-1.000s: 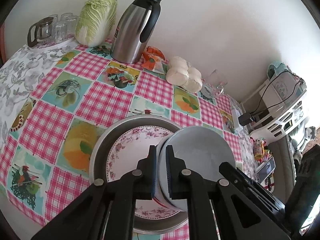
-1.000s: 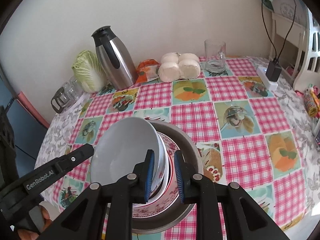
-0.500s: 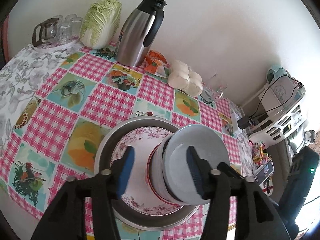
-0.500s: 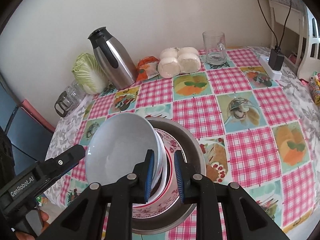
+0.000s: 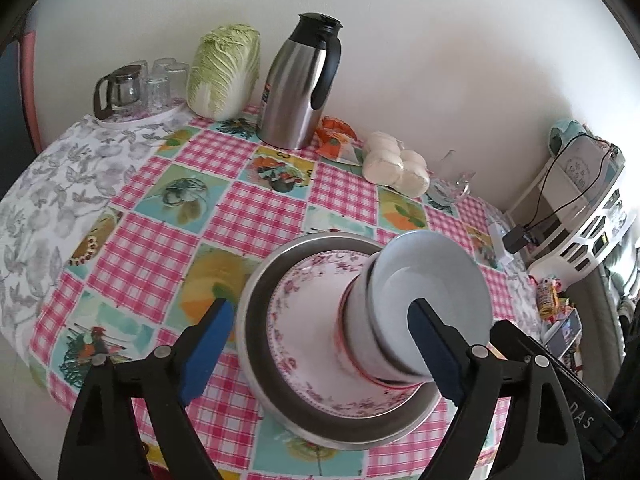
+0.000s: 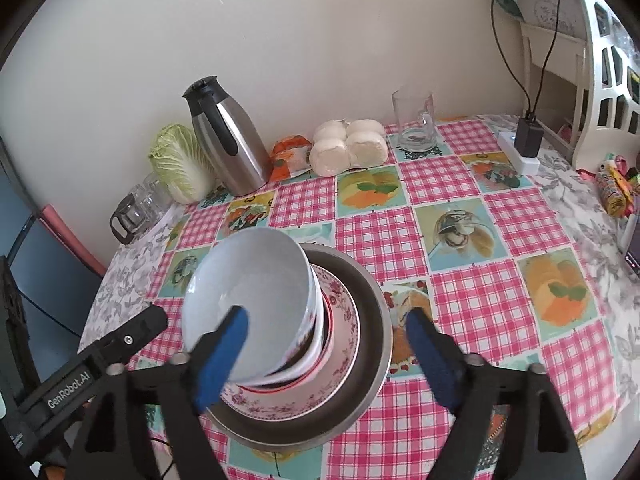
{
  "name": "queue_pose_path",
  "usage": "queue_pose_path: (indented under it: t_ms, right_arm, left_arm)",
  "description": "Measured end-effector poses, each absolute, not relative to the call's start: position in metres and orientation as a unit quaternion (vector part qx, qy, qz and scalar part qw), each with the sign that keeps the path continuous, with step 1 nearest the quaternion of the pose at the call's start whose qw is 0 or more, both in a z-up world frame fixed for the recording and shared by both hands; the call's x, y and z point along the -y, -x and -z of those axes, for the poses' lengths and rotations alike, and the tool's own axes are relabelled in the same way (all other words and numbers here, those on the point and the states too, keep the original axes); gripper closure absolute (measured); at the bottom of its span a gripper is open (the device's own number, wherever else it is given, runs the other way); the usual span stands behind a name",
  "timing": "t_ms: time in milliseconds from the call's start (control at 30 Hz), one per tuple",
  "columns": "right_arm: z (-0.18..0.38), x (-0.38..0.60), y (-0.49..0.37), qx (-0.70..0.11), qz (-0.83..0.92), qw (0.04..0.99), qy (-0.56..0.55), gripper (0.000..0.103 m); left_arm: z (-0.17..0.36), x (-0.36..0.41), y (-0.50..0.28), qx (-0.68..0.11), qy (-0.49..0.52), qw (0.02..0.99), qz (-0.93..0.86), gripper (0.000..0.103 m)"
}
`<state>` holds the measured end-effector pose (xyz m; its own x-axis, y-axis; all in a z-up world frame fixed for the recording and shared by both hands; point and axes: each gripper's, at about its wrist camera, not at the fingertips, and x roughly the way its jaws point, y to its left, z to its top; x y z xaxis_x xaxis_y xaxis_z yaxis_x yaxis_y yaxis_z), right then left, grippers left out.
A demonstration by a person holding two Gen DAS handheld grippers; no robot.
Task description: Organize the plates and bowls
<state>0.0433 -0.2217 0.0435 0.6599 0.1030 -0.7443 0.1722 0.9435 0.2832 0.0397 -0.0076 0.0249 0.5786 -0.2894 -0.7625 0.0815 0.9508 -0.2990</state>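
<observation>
Bowls (image 5: 404, 316) of plain white, nested in a short stack with a red band low down, sit on a floral-rimmed plate (image 5: 304, 320) inside a metal basin (image 6: 372, 320) at the cloth's near middle. Both tongs, left gripper (image 5: 320, 344) and right gripper (image 6: 328, 344), have just swung wide, pads clear. At twelve o'clock stands a steel jug (image 6: 228, 148).

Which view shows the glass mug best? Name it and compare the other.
Right wrist view: the mug stands upright and whole by the wall, handle clear, right of the buns. In the left wrist view the mug is small, faint and warped near the buns.
</observation>
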Motion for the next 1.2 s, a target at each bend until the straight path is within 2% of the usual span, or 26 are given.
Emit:
queue_pose_path:
  t_ms: [67,100,133,1200]
  right_arm:
    - [-0.041,0.221,-0.039,-0.412,0.020,0.896,-0.161,0.009]
    - [-0.040,0.221,-0.037,-0.412,0.022,0.897,-0.159,0.002]
    - [-0.038,0.221,-0.035,-0.412,0.026,0.897,-0.158,0.000]
    - [0.002,0.199,0.007,-0.447,0.034,0.888,-0.103,0.000]
  left_arm:
    - [-0.023,0.004,-0.035,-0.443,0.113,0.884,0.098,0.005]
    - [-0.022,0.002,-0.033,-0.441,0.111,0.885,0.095,0.003]
    - [-0.021,0.001,-0.031,-0.438,0.108,0.888,0.092,0.002]
    - [0.015,-0.012,0.019,-0.480,0.023,0.874,0.073,0.002]
